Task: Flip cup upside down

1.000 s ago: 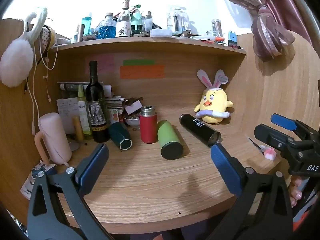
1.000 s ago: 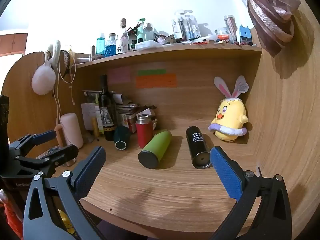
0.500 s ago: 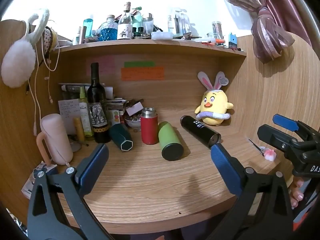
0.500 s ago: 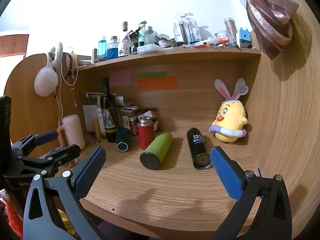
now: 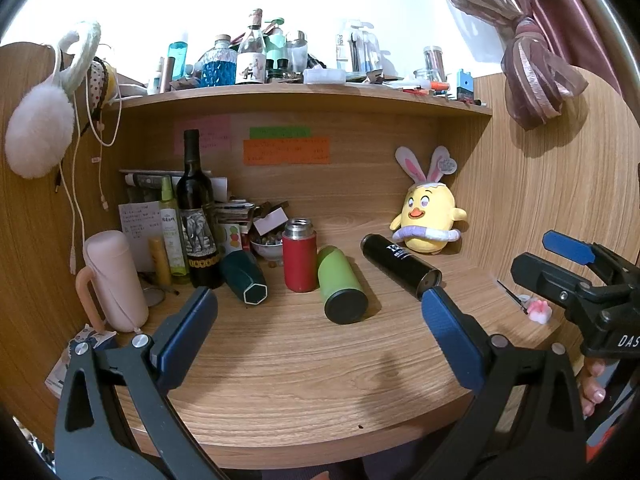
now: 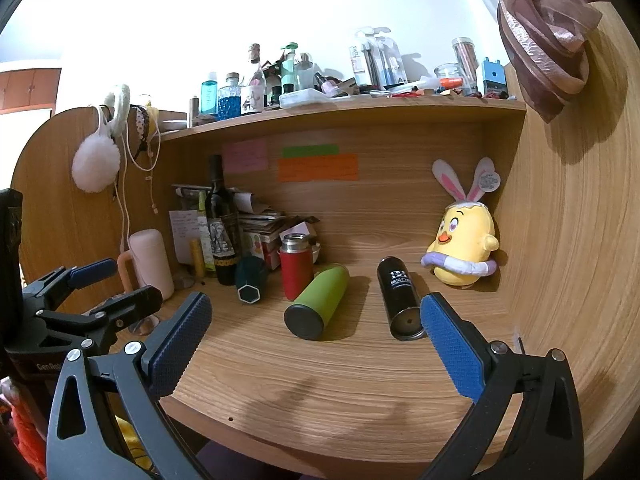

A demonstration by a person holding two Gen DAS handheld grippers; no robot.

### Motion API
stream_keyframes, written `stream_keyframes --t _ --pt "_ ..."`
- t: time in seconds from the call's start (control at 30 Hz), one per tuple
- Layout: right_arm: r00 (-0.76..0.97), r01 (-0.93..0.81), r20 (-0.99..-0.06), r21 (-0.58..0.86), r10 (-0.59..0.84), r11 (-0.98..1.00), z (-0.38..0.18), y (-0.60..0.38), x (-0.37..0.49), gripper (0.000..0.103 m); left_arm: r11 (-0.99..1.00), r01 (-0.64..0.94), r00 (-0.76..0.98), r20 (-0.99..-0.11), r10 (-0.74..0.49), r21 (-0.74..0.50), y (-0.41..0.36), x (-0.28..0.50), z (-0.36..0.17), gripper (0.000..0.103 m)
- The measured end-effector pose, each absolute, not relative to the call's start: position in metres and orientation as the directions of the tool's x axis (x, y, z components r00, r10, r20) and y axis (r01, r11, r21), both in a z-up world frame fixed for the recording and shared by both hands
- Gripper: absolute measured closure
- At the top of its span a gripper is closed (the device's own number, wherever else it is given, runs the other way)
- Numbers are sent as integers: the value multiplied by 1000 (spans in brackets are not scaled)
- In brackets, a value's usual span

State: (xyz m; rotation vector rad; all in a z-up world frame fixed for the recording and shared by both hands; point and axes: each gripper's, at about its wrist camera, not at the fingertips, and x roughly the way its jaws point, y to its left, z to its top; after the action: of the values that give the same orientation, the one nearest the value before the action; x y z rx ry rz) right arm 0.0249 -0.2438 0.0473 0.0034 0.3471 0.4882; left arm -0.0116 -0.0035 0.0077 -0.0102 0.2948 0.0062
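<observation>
A red cup (image 5: 299, 261) (image 6: 296, 266) stands upright, steel mouth up, at the back middle of the wooden desk (image 5: 304, 364). A green cup (image 5: 341, 285) (image 6: 318, 301), a black cup (image 5: 400, 265) (image 6: 399, 298) and a dark teal cup (image 5: 244, 277) (image 6: 250, 280) lie on their sides around it. My left gripper (image 5: 318, 320) is open and empty, above the desk's front. My right gripper (image 6: 316, 322) is open and empty too, short of the green and black cups. Each gripper shows at the edge of the other's view.
A wine bottle (image 5: 197, 216), small bottles, papers and a bowl crowd the back left. A pink mug (image 5: 114, 280) stands at the left. A yellow chick plush (image 5: 428, 220) sits at the back right. A cluttered shelf (image 5: 304, 94) hangs overhead. Wooden walls close both sides.
Both views have shifted slightly, lifting a little. The cups have not moved. Both grippers stay open.
</observation>
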Motion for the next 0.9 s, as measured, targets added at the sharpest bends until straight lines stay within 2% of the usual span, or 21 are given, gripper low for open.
stream_keyframes --t 0.9 --pt "825 -463 -323 85 464 882 46 -244 24 0 1000 -11 958 -286 8 -9 -2 -12 8 0"
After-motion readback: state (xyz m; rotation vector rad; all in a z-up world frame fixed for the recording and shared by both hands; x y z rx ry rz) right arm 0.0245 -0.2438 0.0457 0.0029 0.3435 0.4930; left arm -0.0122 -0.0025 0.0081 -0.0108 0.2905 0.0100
